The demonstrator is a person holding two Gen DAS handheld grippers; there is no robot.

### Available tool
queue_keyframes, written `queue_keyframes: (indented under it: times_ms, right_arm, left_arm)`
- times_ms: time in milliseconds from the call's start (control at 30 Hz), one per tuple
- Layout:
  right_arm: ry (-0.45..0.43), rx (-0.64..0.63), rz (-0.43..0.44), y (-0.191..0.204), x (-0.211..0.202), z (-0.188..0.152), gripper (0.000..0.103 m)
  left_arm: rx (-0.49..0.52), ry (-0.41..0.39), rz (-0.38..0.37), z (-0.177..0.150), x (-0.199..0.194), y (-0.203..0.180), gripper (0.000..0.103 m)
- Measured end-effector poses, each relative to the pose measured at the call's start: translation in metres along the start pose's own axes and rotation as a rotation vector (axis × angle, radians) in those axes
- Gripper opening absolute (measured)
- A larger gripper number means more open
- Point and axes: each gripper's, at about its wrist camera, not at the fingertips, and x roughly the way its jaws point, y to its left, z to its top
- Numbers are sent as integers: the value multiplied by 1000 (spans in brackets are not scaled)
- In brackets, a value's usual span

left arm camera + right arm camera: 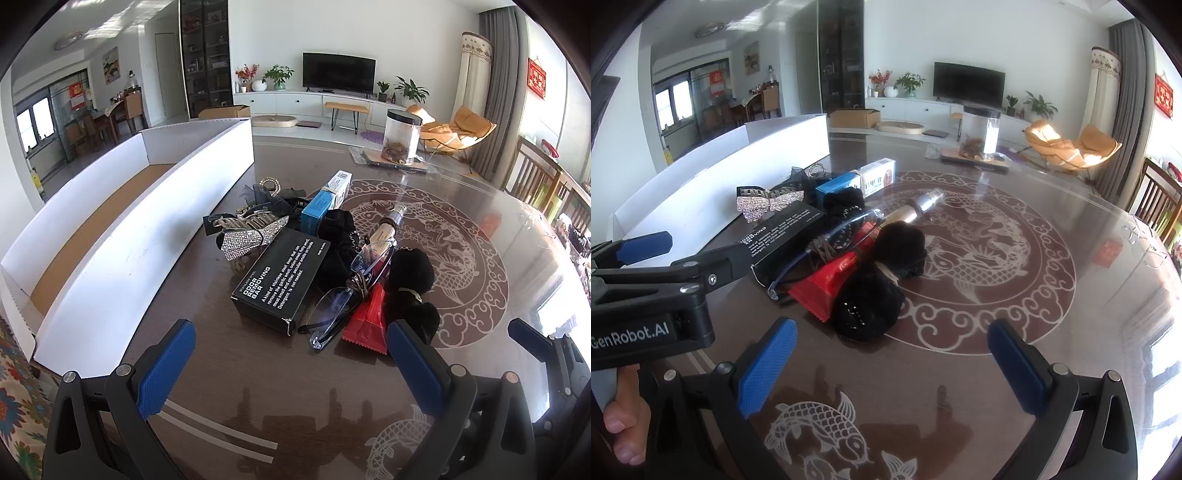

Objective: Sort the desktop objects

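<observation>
The pile (325, 266) sits just ahead of both our tongs, white tray (122, 229) off to the left. Left tongs (291, 365) and right tongs (892, 365) gape wide, holding nothing. We'd grab the black box (282, 280) first, it's flat-sided and nearest. It reads "ODOR REMOVING BAR"; the left tongs say "GenRobot.AI".

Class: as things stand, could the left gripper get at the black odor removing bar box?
Probably yes: the left gripper is open, and the black box lies just ahead on top of the pile's near edge, with nothing covering it.
</observation>
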Motion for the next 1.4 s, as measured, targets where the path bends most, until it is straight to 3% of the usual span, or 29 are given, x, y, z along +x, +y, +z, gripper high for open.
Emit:
queue_keyframes:
  times_ms: [733, 1400]
  right_arm:
    - [11, -4, 5, 2, 1, -1, 103]
    - [32, -5, 2, 1, 6, -5, 103]
  left_arm:
    - [3, 3, -1, -1, 1, -1, 103]
    - [11, 54, 8, -4, 9, -2, 103]
